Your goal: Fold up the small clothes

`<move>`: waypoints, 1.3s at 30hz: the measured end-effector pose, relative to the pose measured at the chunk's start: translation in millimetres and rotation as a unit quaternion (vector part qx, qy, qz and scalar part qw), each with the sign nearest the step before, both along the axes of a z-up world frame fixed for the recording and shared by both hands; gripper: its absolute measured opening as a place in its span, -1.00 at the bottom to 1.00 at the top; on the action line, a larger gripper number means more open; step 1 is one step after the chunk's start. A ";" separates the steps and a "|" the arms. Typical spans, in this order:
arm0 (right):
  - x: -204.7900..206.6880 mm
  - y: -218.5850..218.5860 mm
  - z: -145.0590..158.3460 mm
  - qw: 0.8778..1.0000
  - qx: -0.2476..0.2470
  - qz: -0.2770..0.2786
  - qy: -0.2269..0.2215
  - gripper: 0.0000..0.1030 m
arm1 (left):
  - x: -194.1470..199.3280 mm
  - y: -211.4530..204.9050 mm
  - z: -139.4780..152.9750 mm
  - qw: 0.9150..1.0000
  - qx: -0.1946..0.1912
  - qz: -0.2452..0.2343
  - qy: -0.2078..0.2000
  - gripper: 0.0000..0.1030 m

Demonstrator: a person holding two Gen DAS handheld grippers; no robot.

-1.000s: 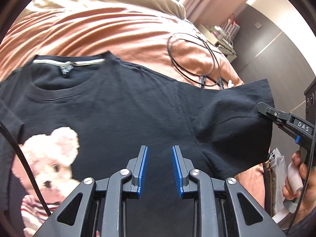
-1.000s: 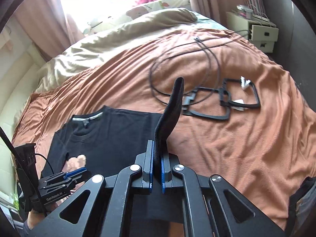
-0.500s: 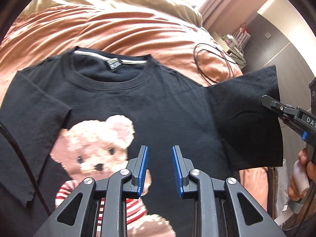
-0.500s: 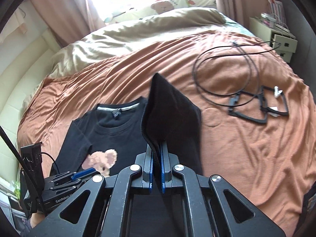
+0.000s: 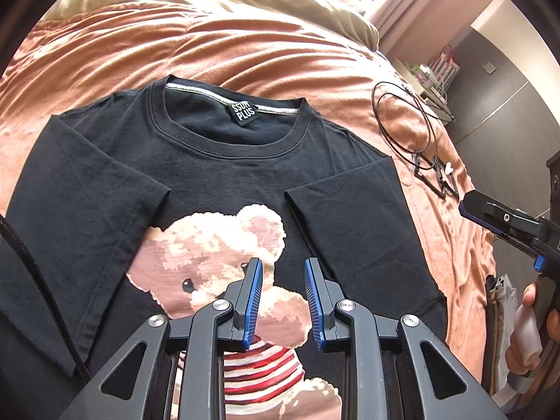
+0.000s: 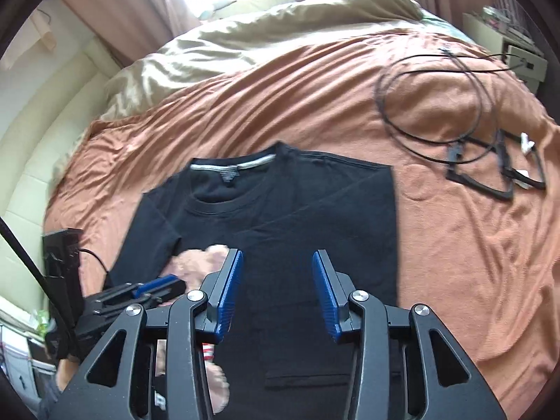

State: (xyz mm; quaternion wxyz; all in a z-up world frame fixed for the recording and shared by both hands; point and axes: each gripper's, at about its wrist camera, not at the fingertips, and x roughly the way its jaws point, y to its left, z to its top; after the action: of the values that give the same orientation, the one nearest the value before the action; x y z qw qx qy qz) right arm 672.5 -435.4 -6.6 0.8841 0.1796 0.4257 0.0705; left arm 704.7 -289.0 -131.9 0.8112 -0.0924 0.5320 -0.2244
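A black T-shirt (image 5: pixel 217 168) with a teddy bear print (image 5: pixel 217 259) lies flat on the orange-brown blanket (image 5: pixel 245 52), collar away from me. Its right sleeve (image 5: pixel 350 217) lies folded inward over the chest, and the left sleeve (image 5: pixel 87 192) lies flat on its side. My left gripper (image 5: pixel 282 269) hovers over the bear, open, with nothing between its pads. My right gripper (image 6: pixel 278 259) hangs above the shirt (image 6: pixel 297 217); its jaws are opening and nothing is between them. It shows at the right edge of the left wrist view (image 5: pixel 472 208).
A coiled black cable (image 6: pixel 430 98) and black frames (image 6: pixel 490 171) lie on the blanket right of the shirt. A beige duvet (image 6: pixel 280 35) is bunched at the far end. A bedside cabinet (image 6: pixel 521 56) stands beyond the bed. A hand (image 5: pixel 528 322) holds the right gripper.
The right gripper carried the right sleeve inward, let it go and opened; the sleeve now lies folded on the shirt. The left gripper moved over the bear print, still open.
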 end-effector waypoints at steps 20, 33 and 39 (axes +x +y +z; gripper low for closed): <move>21.5 -23.8 -95.2 0.994 -0.074 -0.037 0.076 -0.51 | 40.4 -61.4 -36.5 0.996 0.084 -0.022 -0.017 -0.29; -7.2 -15.7 -79.9 0.989 -0.105 -0.030 0.097 -0.51 | 62.8 -41.9 -37.3 0.986 0.164 0.019 -0.028 -0.29; -40.0 -11.2 -45.9 0.990 -0.106 -0.036 0.080 -0.50 | 34.1 -21.9 -5.4 0.989 0.141 0.006 -0.038 -0.29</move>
State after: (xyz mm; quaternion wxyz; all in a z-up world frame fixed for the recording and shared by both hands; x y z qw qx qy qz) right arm 632.5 -446.6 -52.5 0.8631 0.1052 0.4934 -0.0220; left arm 738.8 -310.9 -137.3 0.8372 0.0286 0.5263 -0.1458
